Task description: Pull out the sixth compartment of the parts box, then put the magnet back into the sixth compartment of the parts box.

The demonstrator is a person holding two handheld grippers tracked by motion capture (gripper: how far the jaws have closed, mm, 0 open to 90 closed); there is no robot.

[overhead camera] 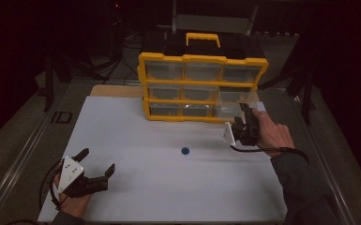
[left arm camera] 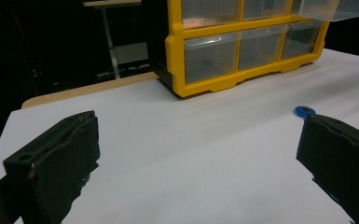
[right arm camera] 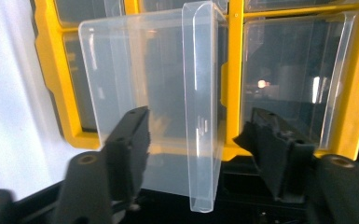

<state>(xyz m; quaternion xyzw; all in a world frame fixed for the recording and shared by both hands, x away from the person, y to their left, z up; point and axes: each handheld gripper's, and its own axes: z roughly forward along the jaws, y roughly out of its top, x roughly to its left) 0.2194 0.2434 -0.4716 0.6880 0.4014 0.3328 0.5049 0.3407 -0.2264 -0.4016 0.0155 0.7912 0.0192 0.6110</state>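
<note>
Right gripper (overhead camera: 244,123) sits at the lower right corner of the yellow organiser (overhead camera: 201,86), at the far side of the white table (overhead camera: 136,187). Its jaws are spread and straddle the front lip of a clear drawer (right arm camera: 168,102), which is pulled partway out of its bay; in the right gripper view there is a gap on each side between the pads and the plastic, so nothing is pinched. The drawer still sits in the cabinet frame. Left gripper (overhead camera: 96,164) rests at the near left of the table, well apart from the organiser, jaws wide apart with bare table surface between them. Small blue ring (overhead camera: 185,150) lies on the table between the two grippers, nearer the middle, touching neither.
</note>
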